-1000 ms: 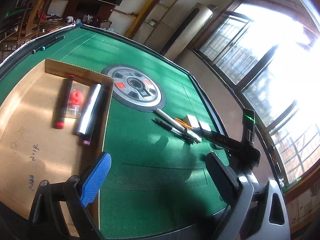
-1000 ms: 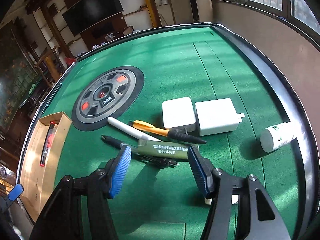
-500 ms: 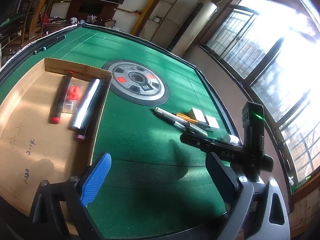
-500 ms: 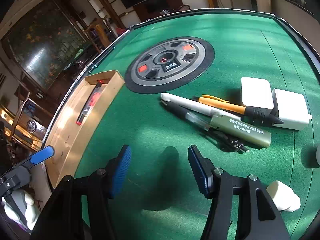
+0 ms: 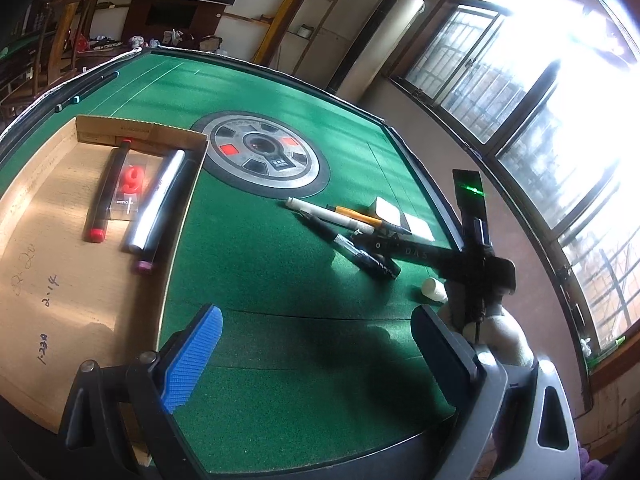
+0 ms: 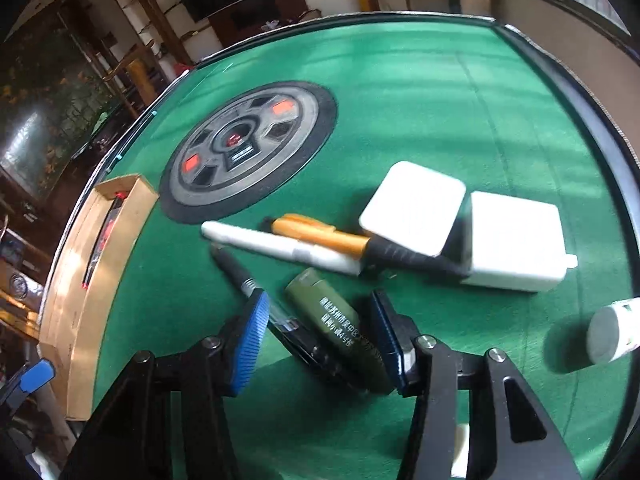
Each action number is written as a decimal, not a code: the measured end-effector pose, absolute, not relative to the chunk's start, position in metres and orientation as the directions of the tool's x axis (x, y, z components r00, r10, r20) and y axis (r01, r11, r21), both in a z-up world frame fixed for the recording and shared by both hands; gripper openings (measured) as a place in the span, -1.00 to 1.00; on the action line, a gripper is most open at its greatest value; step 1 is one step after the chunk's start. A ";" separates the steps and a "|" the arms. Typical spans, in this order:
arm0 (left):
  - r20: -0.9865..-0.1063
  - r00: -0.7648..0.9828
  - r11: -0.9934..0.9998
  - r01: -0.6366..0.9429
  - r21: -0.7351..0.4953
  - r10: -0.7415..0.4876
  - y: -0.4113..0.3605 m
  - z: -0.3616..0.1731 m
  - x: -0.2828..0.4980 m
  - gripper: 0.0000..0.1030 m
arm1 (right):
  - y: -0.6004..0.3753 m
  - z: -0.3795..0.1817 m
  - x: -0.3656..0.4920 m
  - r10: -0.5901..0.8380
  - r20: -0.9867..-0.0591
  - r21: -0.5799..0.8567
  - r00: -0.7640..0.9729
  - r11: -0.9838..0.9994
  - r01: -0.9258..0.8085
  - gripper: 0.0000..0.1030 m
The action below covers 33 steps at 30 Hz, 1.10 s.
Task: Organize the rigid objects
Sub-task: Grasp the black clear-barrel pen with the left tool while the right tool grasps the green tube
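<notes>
Since a second ago, right gripper (image 6: 318, 334) dropped from hover onto near pile, jaws spread around olive tube (image 6: 340, 330) and black pen (image 6: 294, 326) on worktop (image 6: 400, 92); left gripper (image 5: 316, 350) spread, idle; next: pinch tube, carry left to cardboard tray (image 6: 120, 216).

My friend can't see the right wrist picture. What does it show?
The right hand-held gripper is open around an olive-green tube and a black pen on a green table. Behind lie a white marker, an orange pen and two white chargers.
</notes>
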<state>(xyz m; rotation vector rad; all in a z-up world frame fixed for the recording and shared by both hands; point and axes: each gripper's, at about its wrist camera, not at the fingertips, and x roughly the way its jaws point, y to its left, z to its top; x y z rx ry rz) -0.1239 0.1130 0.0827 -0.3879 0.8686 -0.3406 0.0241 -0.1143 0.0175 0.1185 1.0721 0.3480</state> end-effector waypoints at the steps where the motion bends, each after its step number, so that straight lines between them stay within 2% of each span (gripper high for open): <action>1: -0.669 0.600 0.878 0.126 -0.462 -0.439 0.114 0.082 -0.123 0.88 | -0.108 0.016 0.019 0.353 -0.839 0.271 0.414 0.931 -0.243 -0.02; 5: -0.682 0.584 0.879 0.121 -0.462 -0.439 0.113 0.076 -0.119 0.88 | -0.097 0.014 -0.001 0.526 -0.799 0.438 0.289 0.841 -0.318 -0.02; 10: -0.716 0.548 0.890 0.133 -0.437 -0.433 0.099 0.067 -0.113 0.88 | -0.117 0.023 -0.006 0.485 -0.762 0.405 0.428 0.874 -0.269 -0.02; 14: -0.740 0.542 0.913 0.151 -0.379 -0.398 0.084 0.062 -0.105 0.86 | -0.140 0.015 -0.002 0.539 -0.695 0.504 0.476 0.837 -0.213 -0.01; 16: -0.744 0.550 0.924 0.175 -0.341 -0.379 0.074 0.061 -0.096 0.68 | -0.147 0.011 -0.001 0.549 -0.689 0.530 0.473 0.827 -0.187 -0.01; 18: -0.754 0.559 0.939 0.202 -0.279 -0.344 0.060 0.059 -0.084 0.37 | -0.150 0.013 -0.002 0.556 -0.672 0.542 0.489 0.819 -0.186 0.00; 21: -0.789 0.536 0.952 0.223 -0.210 -0.300 0.040 0.045 -0.060 0.24 | -0.150 0.016 -0.005 0.545 -0.667 0.531 0.508 0.826 -0.189 0.02; 25: -0.828 0.497 0.964 0.185 -0.190 -0.258 0.034 0.021 -0.034 0.23 | -0.149 0.017 -0.008 0.549 -0.657 0.536 0.517 0.822 -0.191 0.02; 26: -0.819 0.515 0.966 0.185 -0.181 -0.253 0.034 0.020 -0.032 0.15 | -0.150 0.018 -0.008 0.548 -0.657 0.535 0.518 0.823 -0.193 0.03; 28: -0.821 0.525 0.971 0.193 -0.140 -0.223 0.034 0.023 -0.031 -0.17 | -0.148 0.018 -0.007 0.548 -0.656 0.532 0.519 0.823 -0.198 0.07; 29: -0.824 0.512 0.967 0.198 -0.161 -0.242 0.037 0.024 -0.032 -0.50 | -0.148 0.018 -0.007 0.546 -0.657 0.529 0.520 0.825 -0.199 0.10; 30: -0.829 0.501 0.966 0.193 -0.174 -0.249 0.042 0.025 -0.033 -0.74 | -0.147 0.018 -0.008 0.543 -0.658 0.524 0.522 0.828 -0.199 0.10; 33: -0.836 0.482 0.965 0.164 -0.206 -0.261 0.056 0.026 -0.038 -0.76 | -0.146 0.017 -0.007 0.536 -0.667 0.516 0.518 0.833 -0.199 0.11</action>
